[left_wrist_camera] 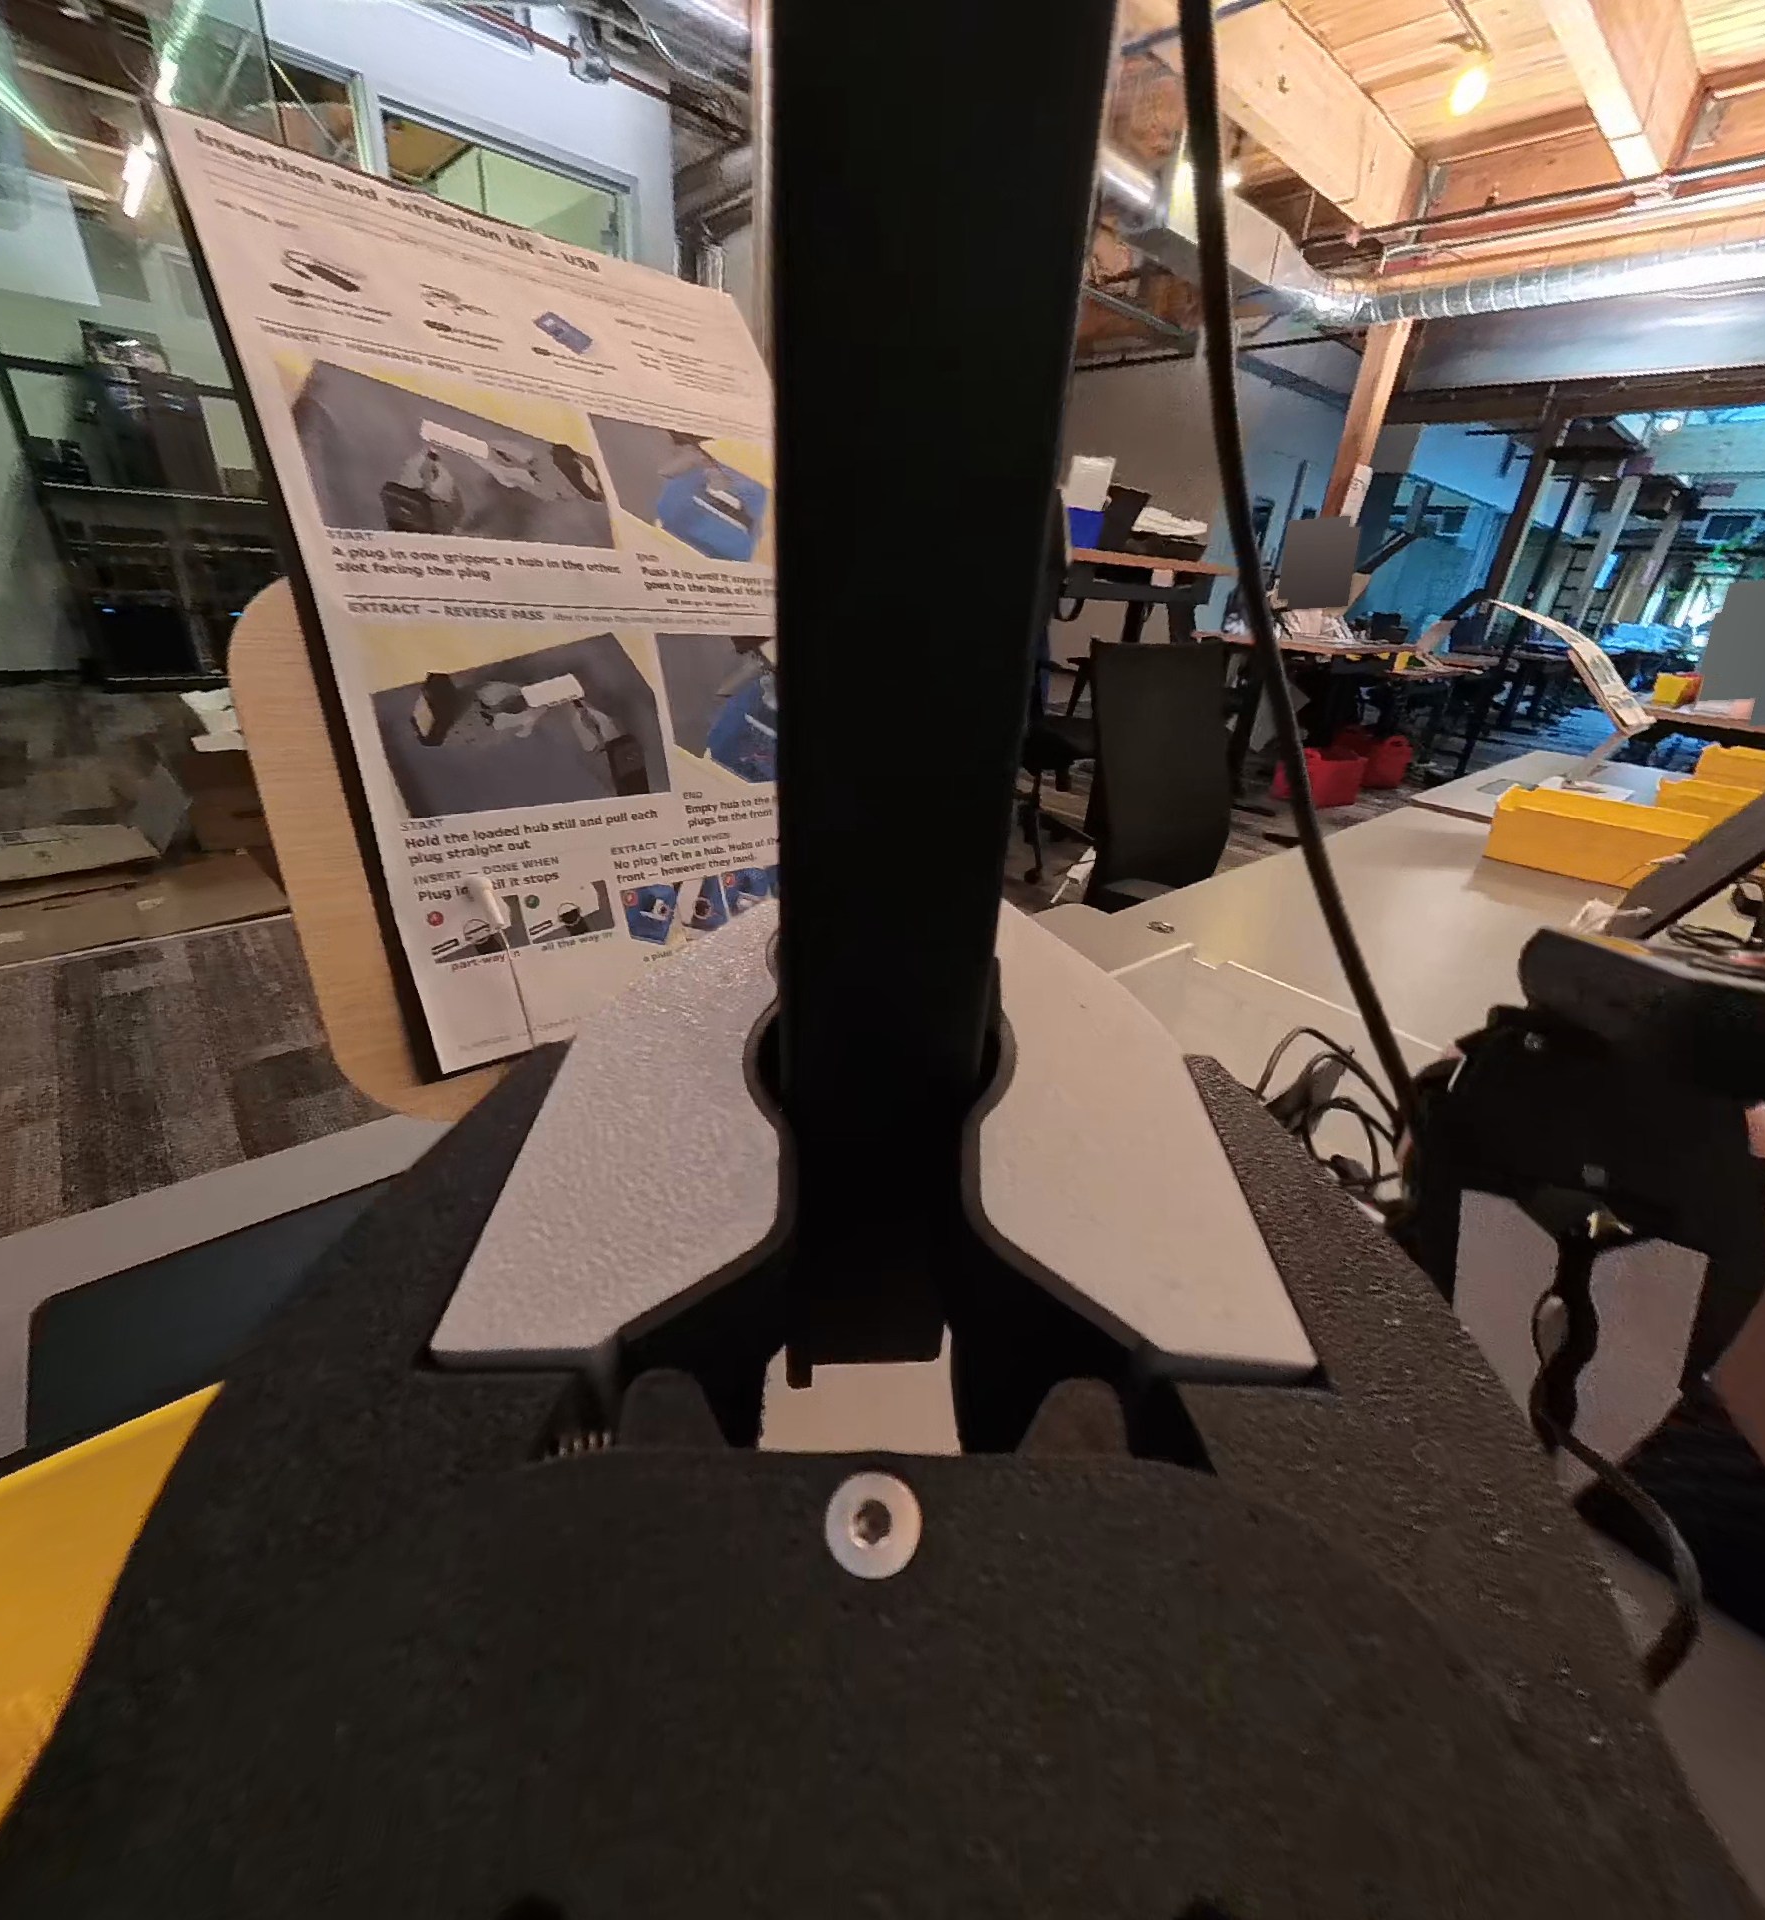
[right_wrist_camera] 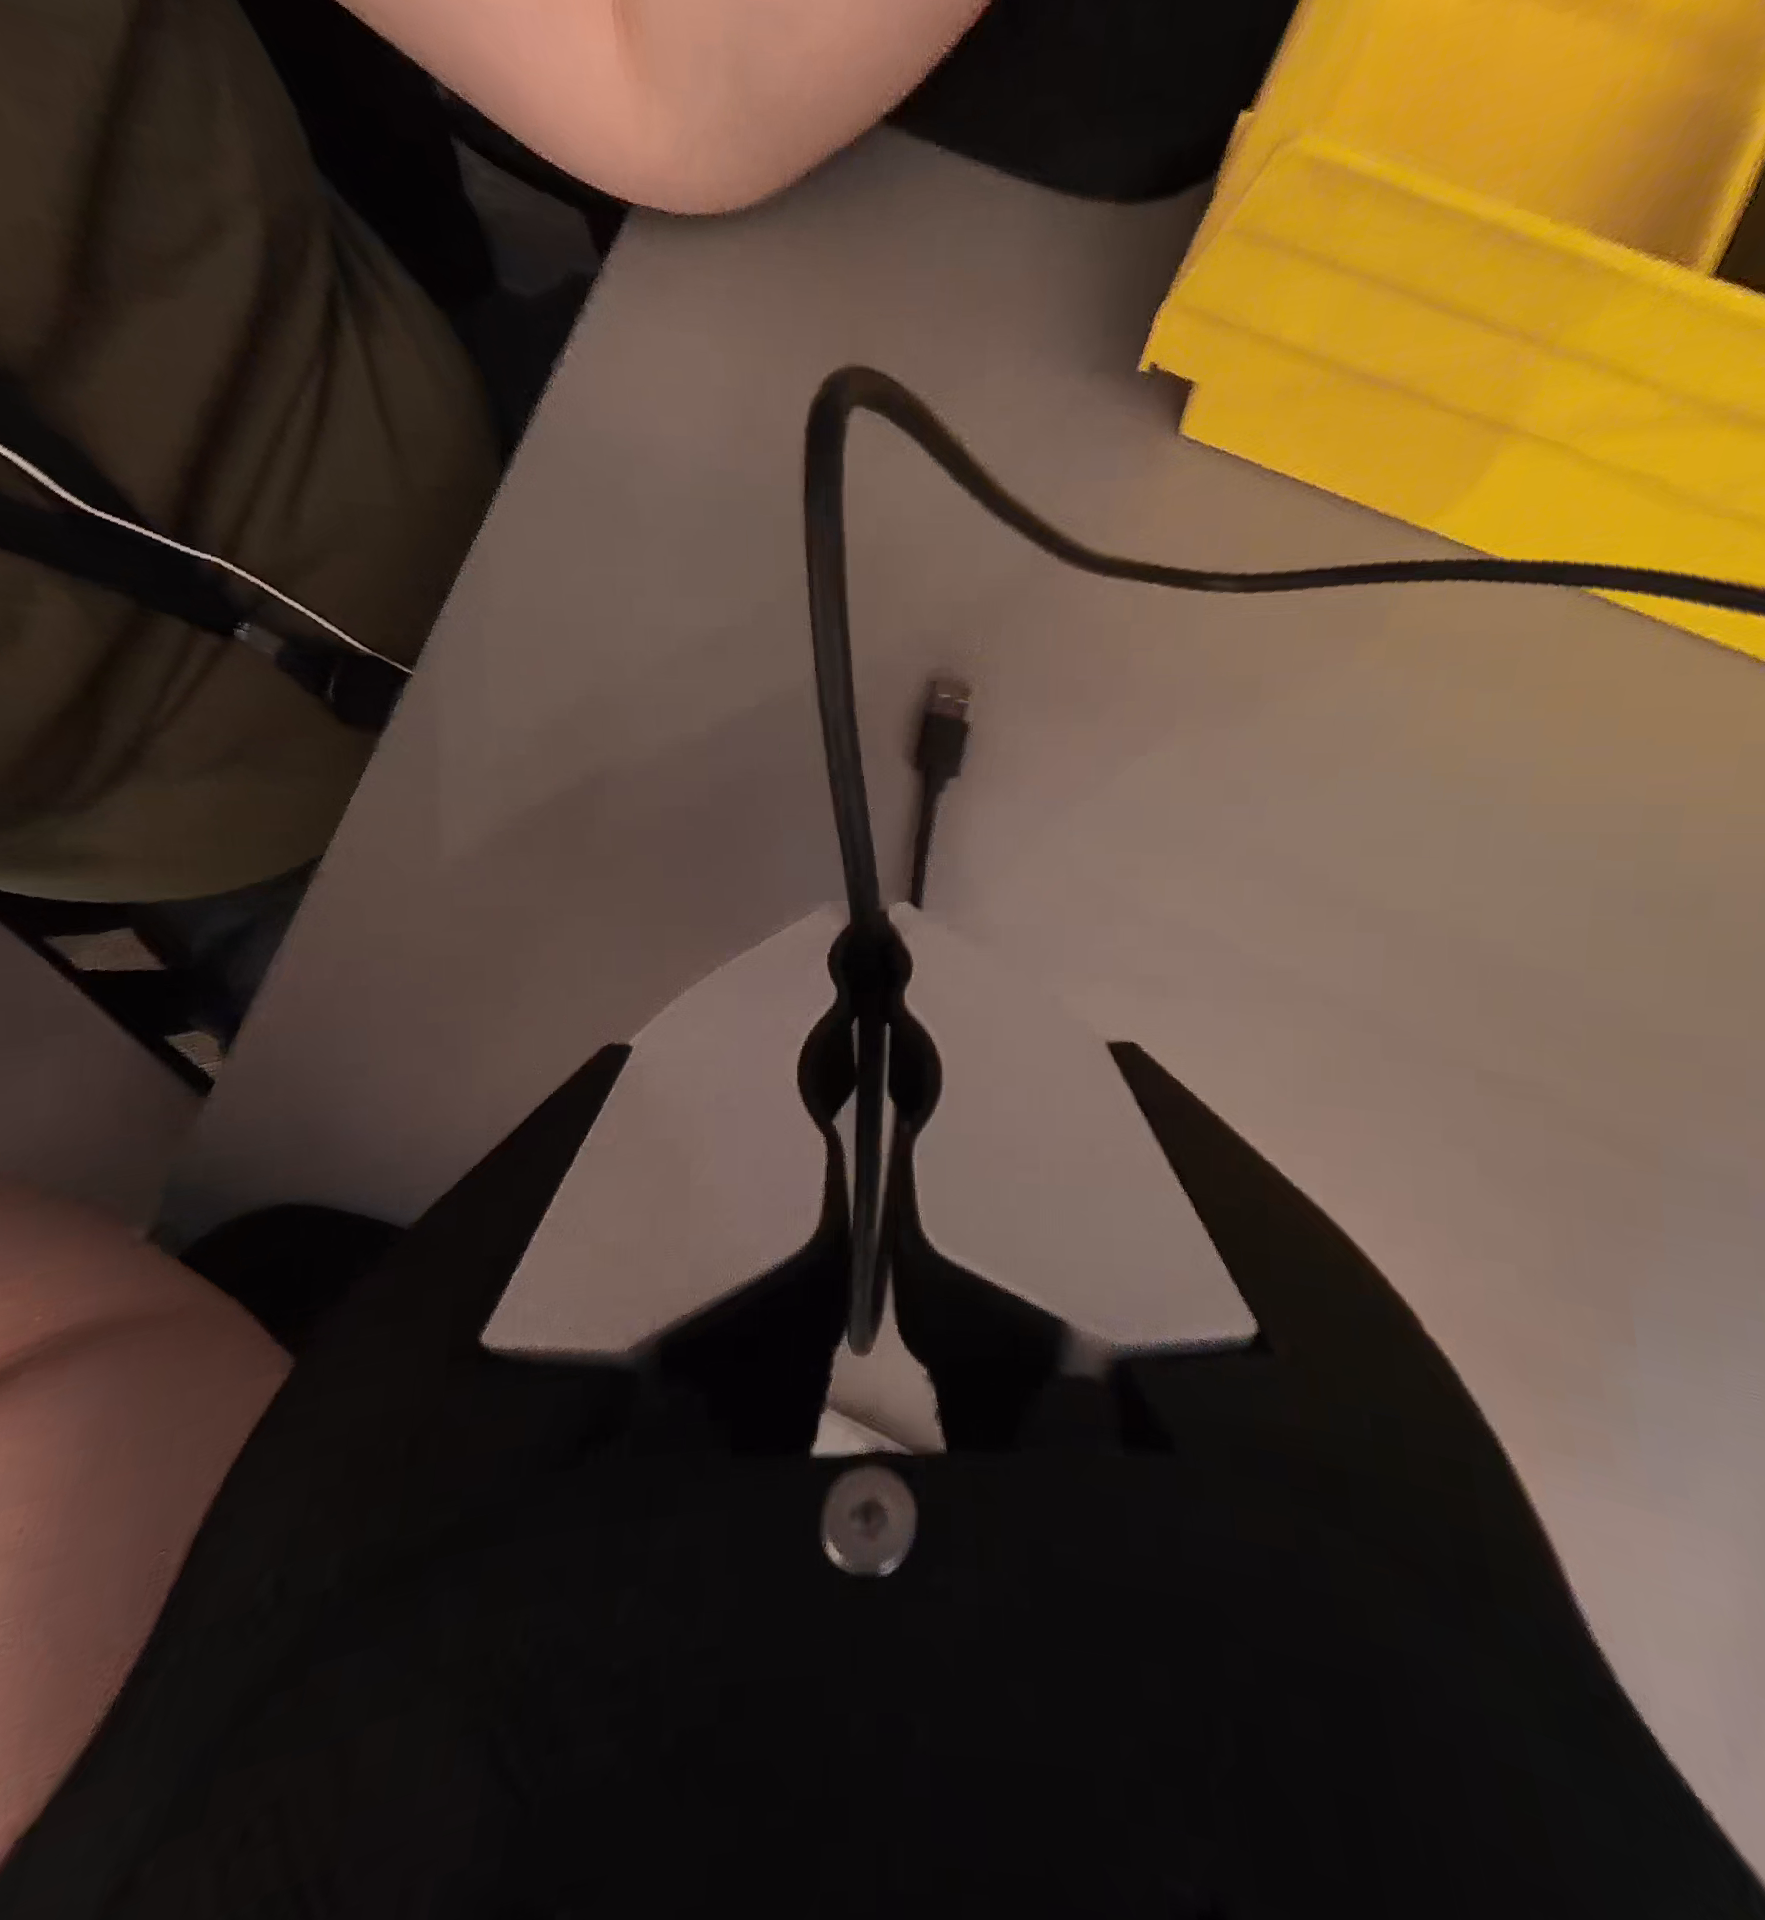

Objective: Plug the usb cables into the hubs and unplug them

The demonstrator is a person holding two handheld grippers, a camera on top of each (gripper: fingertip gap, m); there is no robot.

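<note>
1. Two tools in play. Left tool [left_wrist_camera: 883,1060] is clamped on a long black hub [left_wrist_camera: 935,520], held upright and running out of the top of its view.
2. Right tool [right_wrist_camera: 867,961] is pinched shut on a black usb cable [right_wrist_camera: 836,644], above the grey worktop [right_wrist_camera: 1377,1039].
3. Cable loops far, then trails right past a yellow bin [right_wrist_camera: 1460,312].
4. Loose USB plug [right_wrist_camera: 945,722] lies flat on the worktop just right of the held cable.
5. Instruction poster [left_wrist_camera: 504,582] stands far left.

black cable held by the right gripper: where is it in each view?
Left wrist view: black cable hangs from the top edge down to the right gripper at right.
Right wrist view: centre, pinched at the fingertips, looping up, then right.
Shared landmark: yellow bin, lower-left corner in the left view.
</note>
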